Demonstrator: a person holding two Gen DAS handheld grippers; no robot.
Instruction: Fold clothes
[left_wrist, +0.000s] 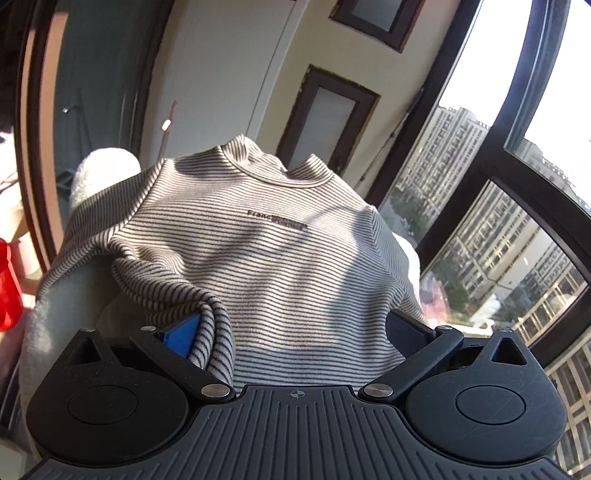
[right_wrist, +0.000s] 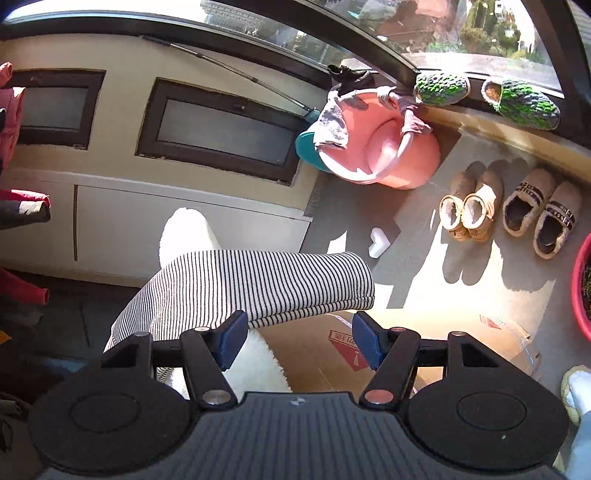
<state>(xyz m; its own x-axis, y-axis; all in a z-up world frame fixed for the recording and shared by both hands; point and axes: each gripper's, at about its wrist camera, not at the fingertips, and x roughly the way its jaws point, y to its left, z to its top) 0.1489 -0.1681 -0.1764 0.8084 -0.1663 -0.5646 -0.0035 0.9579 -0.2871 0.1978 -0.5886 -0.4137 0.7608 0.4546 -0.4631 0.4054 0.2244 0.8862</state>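
We have a striped sweater (left_wrist: 258, 236) spread front-up over a white fleecy cushion (left_wrist: 99, 173), its printed chest label facing us and the collar at the far end, toward the window wall. Nearest us, the left sleeve lies bunched, its cuff draped over the blue pad of our left tongs (left_wrist: 295, 332); the jaws stand wide apart and the other pad touches nothing, so the cloth merely hangs there, not pinched.

Our right tongs (right_wrist: 295, 341) sit just below the sweater's rolled hem edge, jaws partly open with nothing between them (only a cardboard box (right_wrist: 332, 354) shows through the gap).

We judge the knit light, soft and floppy: it will sag and slide on the fleece rather than hold a crease. Better to take it at the hem corners or shoulder seams, where doubled fabric gives the pads something to bite
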